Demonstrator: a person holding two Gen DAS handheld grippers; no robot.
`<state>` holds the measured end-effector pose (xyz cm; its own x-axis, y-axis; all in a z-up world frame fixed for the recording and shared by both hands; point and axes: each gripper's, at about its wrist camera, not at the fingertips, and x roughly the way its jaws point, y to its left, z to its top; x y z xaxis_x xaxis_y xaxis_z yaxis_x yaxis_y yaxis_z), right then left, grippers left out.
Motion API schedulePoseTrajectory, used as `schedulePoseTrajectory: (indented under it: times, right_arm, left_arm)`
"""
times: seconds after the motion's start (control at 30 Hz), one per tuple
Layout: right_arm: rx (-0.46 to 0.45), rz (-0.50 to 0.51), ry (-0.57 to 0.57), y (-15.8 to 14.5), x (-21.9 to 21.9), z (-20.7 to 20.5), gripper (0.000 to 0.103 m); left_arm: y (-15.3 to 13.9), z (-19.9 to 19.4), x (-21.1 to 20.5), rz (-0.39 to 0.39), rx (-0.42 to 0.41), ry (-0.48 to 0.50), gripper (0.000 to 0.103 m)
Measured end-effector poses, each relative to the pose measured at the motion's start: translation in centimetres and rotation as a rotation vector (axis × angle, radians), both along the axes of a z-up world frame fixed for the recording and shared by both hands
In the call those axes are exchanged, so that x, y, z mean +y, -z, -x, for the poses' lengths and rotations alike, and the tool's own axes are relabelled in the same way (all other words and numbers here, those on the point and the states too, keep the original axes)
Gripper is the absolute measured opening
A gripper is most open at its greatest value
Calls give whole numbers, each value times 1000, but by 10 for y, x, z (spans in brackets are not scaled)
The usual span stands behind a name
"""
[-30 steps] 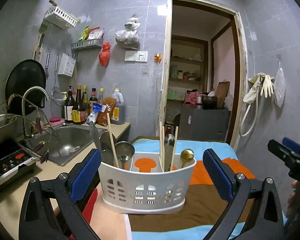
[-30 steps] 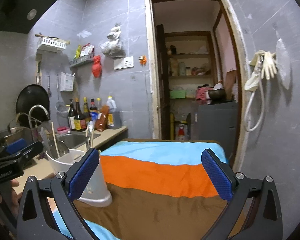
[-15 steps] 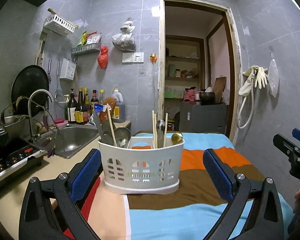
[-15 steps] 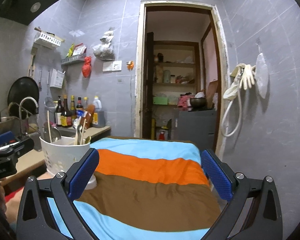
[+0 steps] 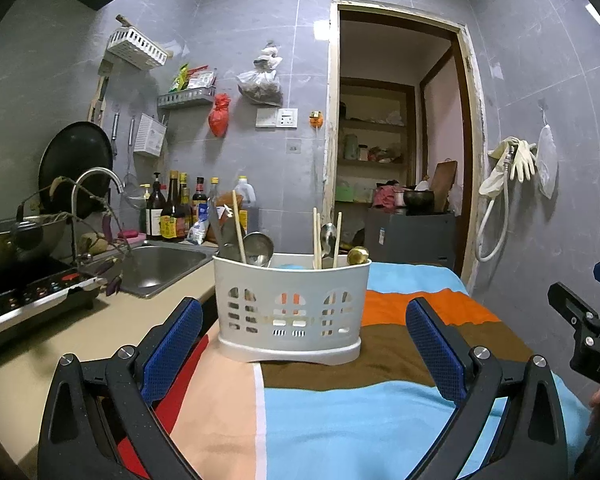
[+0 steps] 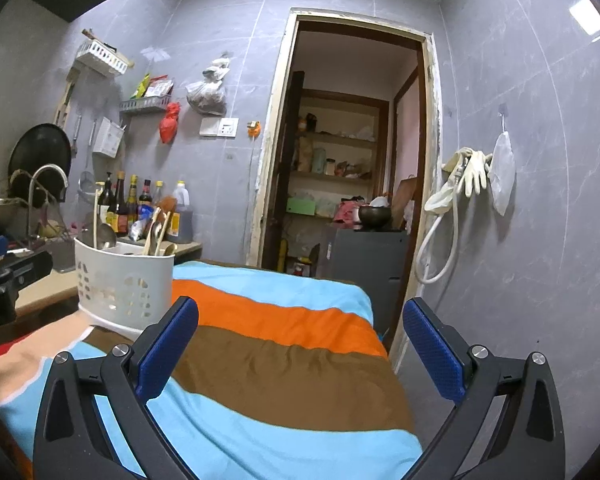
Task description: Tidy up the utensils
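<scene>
A white perforated utensil caddy (image 5: 290,312) stood upright on a striped cloth (image 5: 340,408) of light blue, brown, orange and peach bands, straight ahead of the left gripper (image 5: 306,346) and apart from it. That gripper's two blue-padded fingers (image 5: 434,346) were spread wide, with nothing between them. Inside the caddy, toward its left end, a wooden chopstick (image 5: 239,226) leaned against a steel ladle (image 5: 259,248) and other grey metal utensils that could not be told apart; toward the right end stood a pair of chopsticks (image 5: 317,238), a steel spoon (image 5: 328,236), one more chopstick (image 5: 337,238) and a gold-coloured spoon (image 5: 358,256) whose bowl showed just above the rim. The right gripper (image 6: 300,344) was likewise wide open and empty, held over the brown and blue bands of the cloth, with the caddy (image 6: 124,284) off to its left and near the cloth's left edge. Beside the cloth ran a beige countertop (image 5: 112,320) with a steel sink (image 5: 160,266) and a curved faucet (image 5: 94,184); a row of sauce bottles (image 5: 176,208) stood against the grey tiled wall behind the sink, and a dark wok (image 5: 74,164) hung above. An induction cooker (image 5: 28,292) sat at the left edge of the left wrist view. Beyond the cloth an open doorway (image 6: 348,152) showed pantry shelves, and rubber gloves (image 6: 472,172) hung on the right-hand wall.
</scene>
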<state>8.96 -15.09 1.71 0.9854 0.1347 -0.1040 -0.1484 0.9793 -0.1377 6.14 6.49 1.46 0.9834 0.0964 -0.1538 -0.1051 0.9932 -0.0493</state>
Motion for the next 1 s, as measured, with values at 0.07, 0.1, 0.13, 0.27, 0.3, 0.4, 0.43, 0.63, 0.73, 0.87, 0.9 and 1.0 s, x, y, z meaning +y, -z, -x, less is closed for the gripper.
schedulePoseTrajectory:
  times: [0.07, 0.1, 0.13, 0.27, 0.3, 0.4, 0.43, 0.63, 0.73, 0.87, 0.9, 1.0]
  right_arm:
    - [8, -5, -1, 1, 0, 0, 103]
    - [10, -7, 0, 2, 1, 1, 103]
    - [10, -8, -1, 3, 0, 3, 103]
    - [10, -9, 0, 3, 0, 3, 103]
    - [11, -10, -2, 3, 0, 3, 103]
    - [9, -10, 1, 3, 0, 3, 103]
    - [10, -11, 1, 3, 0, 3, 103]
    - [10, -11, 17, 4, 1, 6, 103]
    - [11, -12, 18, 4, 0, 6, 103]
    - [11, -13, 17, 4, 1, 6, 103]
    - [10, -14, 17, 4, 1, 6, 103]
    - [13, -14, 16, 4, 1, 6, 103]
  left_arm:
    - [3, 4, -1, -4, -3, -5, 100]
    - [5, 5, -1, -5, -3, -7, 100]
    - [7, 7, -1, -6, -3, -9, 100]
    - [10, 10, 1, -6, -1, -15, 100]
    - [10, 10, 2, -6, 1, -17, 100]
    - [11, 10, 2, -8, 4, -17, 100]
    - [11, 11, 2, -10, 5, -17, 100]
    - [14, 11, 1, -16, 7, -9, 100]
    - [15, 10, 2, -20, 12, -5, 100]
    - [15, 10, 2, -21, 12, -5, 100]
    - [15, 10, 2, -20, 11, -4, 100]
    - [15, 10, 2, -20, 15, -3, 100]
